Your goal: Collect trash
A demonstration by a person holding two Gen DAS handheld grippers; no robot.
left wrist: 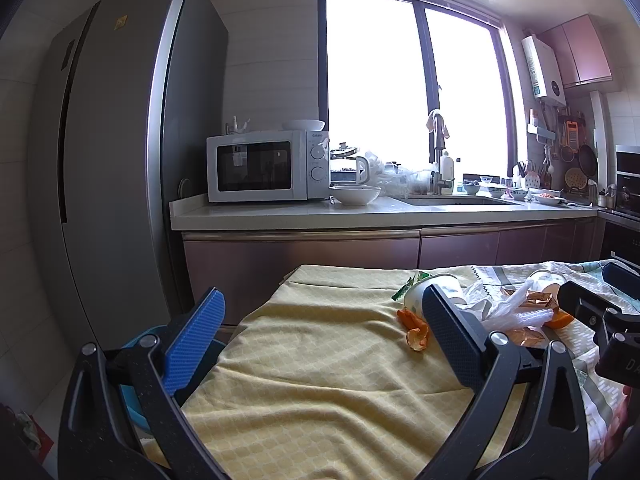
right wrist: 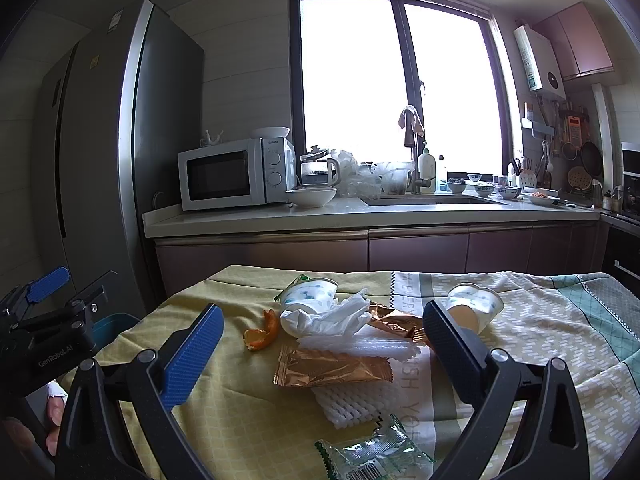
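We hold both claws wide open and empty above a cloth-covered surface (right wrist: pixel 224 412), its yellow patterned tablecloth rumpled under a scatter of trash. Our right claw (right wrist: pixel 320 356) hangs over the middle of the litter, presumably so that whichever piece we choose first already sits between its spread fingers. Our left claw (left wrist: pixel 320 344) hovers over the bare yellow stretch to the left of the pile, near a blue plastic bin (right wrist: pixel 110 326) at the surface's left edge (only its rim shows, so we take it for the trash container without being sure).

The trash lies bunched together. A shiny copper-coloured foil wrapper (right wrist: pixel 332 368) lies flat, its long axis running left to right across our right claw's view, resting partly on a white foam fruit net (right wrist: pixel 348 404) just below it. A crumpled white plastic bag (right wrist: pixel 336 316) sits behind, touching a tipped-over white paper cup with green print (right wrist: pixel 310 294) that lies on its side; which end its mouth faces we cannot tell for certain. A second paper cup of the same pattern (right wrist: pixel 476 306) lies on its side apart to the right, beside the right finger, mouth turned toward us. A curled piece of orange peel (right wrist: pixel 262 332) lies just left of the bag, and a clear green-edged plastic packet (right wrist: pixel 372 454) lies nearest us.

Nothing is grasped yet; we judge collecting has barely begun.
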